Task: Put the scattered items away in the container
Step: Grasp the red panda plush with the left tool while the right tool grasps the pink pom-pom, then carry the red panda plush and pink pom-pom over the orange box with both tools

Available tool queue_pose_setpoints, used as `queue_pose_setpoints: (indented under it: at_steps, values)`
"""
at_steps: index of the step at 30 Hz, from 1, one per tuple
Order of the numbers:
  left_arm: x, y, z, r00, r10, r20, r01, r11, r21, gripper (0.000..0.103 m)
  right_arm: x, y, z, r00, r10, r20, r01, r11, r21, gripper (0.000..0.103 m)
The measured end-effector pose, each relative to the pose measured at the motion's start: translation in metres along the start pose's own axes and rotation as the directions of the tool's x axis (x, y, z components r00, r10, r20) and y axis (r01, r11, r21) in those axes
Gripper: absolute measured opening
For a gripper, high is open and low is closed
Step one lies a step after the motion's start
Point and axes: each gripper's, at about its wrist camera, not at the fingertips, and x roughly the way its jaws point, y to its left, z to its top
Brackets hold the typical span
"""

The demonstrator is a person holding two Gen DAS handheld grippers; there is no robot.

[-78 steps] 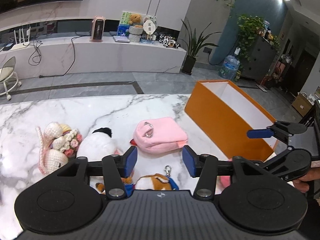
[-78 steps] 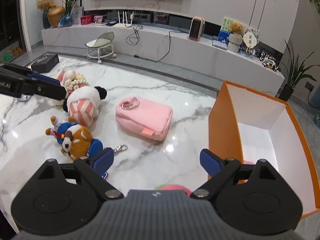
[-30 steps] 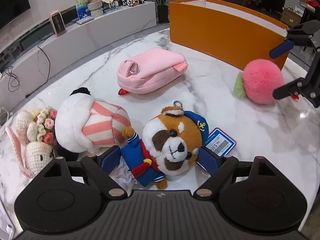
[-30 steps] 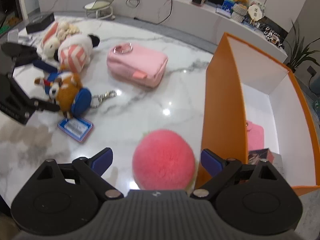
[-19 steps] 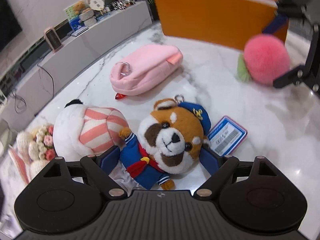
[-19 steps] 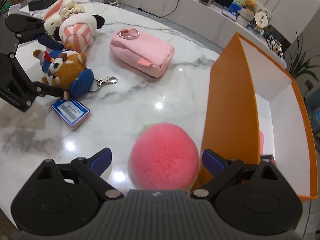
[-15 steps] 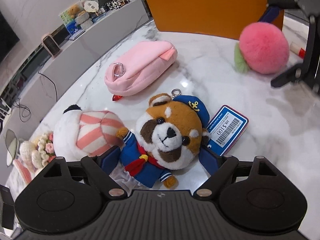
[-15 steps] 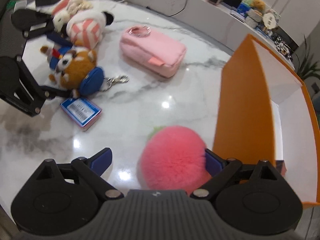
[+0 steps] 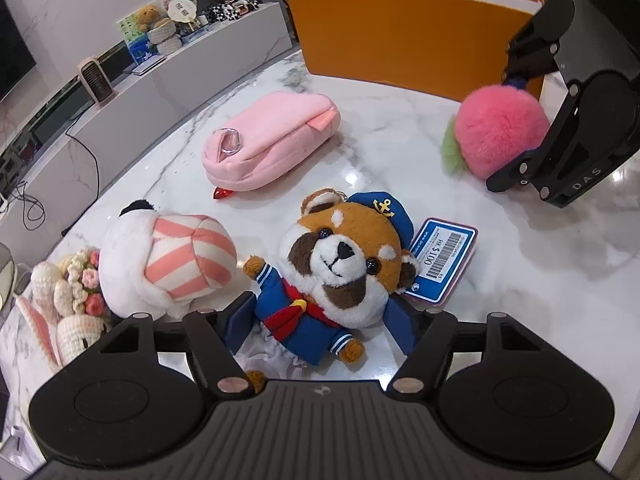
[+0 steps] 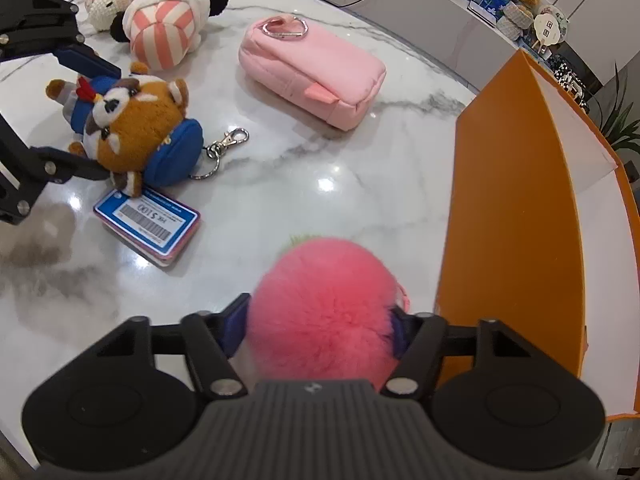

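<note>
A red panda plush (image 9: pixel 340 264) in a blue sailor suit lies on the marble table (image 9: pixel 392 152), its blue price card (image 9: pixel 444 264) beside it. My left gripper (image 9: pixel 320 322) straddles its body with the jaws closing and both pads touching the suit. A fluffy pink ball (image 10: pixel 324 308) with a green tuft sits between the fingers of my right gripper (image 10: pixel 318 324). Those jaws are closing too, and the pads sink into the fur. The orange box (image 10: pixel 500 200) with a white inside stands right beside the ball.
A pink zip pouch (image 9: pixel 272 140) lies mid-table. A white plush with a pink striped cap (image 9: pixel 172 260) and a crochet bunny (image 9: pixel 64 304) lie left of the panda. A metal key clip (image 10: pixel 224 144) trails from the panda's cap. The table's curved edge runs behind the pouch.
Both pairs of jaws have narrowed from wide open onto their toys. The right gripper has sunk lower over the pink ball. The left gripper has rolled a little.
</note>
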Motion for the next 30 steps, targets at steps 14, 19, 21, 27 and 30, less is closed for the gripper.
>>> queue_pose_setpoints:
  at_steps: [14, 19, 21, 27, 30]
  values:
    - [-0.023, 0.006, 0.002, 1.0, -0.011, 0.025, 0.013, 0.996, -0.089, 0.075, -0.012, 0.002, 0.006, 0.999, 0.026, 0.045, -0.027, 0.999, 0.023, 0.048]
    - [-0.034, 0.011, 0.005, 0.998, -0.023, 0.057, 0.03, 0.991, -0.127, 0.075, -0.019, -0.001, 0.007, 0.997, 0.028, 0.069, -0.031, 0.999, 0.039, 0.047]
    - [-0.038, 0.012, 0.008, 0.997, -0.019, 0.069, 0.028, 0.991, -0.131, 0.075, -0.022, -0.002, 0.008, 0.996, 0.032, 0.078, -0.035, 0.998, 0.044, 0.046]
    - [-0.047, 0.011, 0.015, 0.995, -0.016, 0.101, 0.03, 0.99, -0.14, 0.074, -0.027, -0.004, 0.01, 0.994, 0.046, 0.1, -0.052, 0.997, 0.054, 0.044]
    - [-0.05, 0.014, 0.018, 0.993, -0.015, 0.117, 0.033, 0.986, -0.161, 0.066, -0.03, -0.006, 0.011, 0.992, 0.055, 0.113, -0.062, 0.996, 0.061, 0.043]
